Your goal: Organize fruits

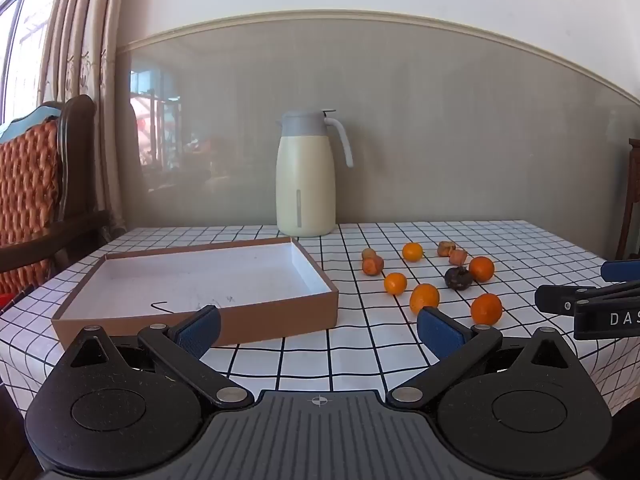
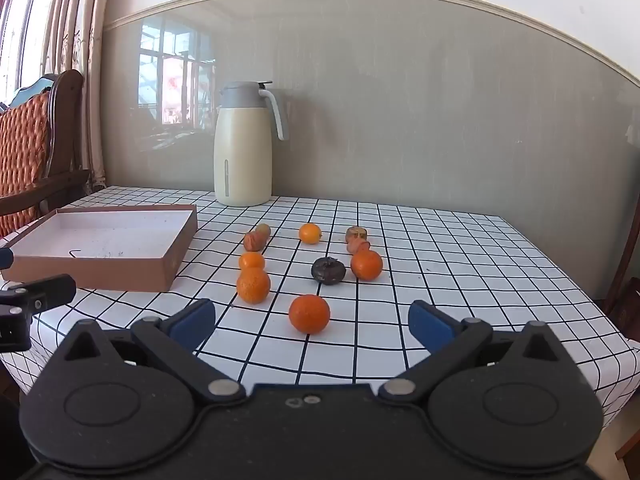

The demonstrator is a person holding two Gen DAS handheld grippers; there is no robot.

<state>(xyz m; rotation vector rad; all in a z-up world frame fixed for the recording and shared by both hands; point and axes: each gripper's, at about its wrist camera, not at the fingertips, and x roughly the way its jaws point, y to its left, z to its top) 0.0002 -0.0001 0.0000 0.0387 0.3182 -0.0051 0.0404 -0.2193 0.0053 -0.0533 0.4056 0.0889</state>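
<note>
Right gripper (image 2: 312,322) hangs level above the table edge, jaws spread wide and empty, the nearest orange (image 2: 309,313) between them at 12 o'clock, seemingly lined up for pickup; left gripper (image 1: 318,330), likewise released, faces the empty box (image 1: 192,312) at 11 o'clock, probably the fruits' destination
</note>
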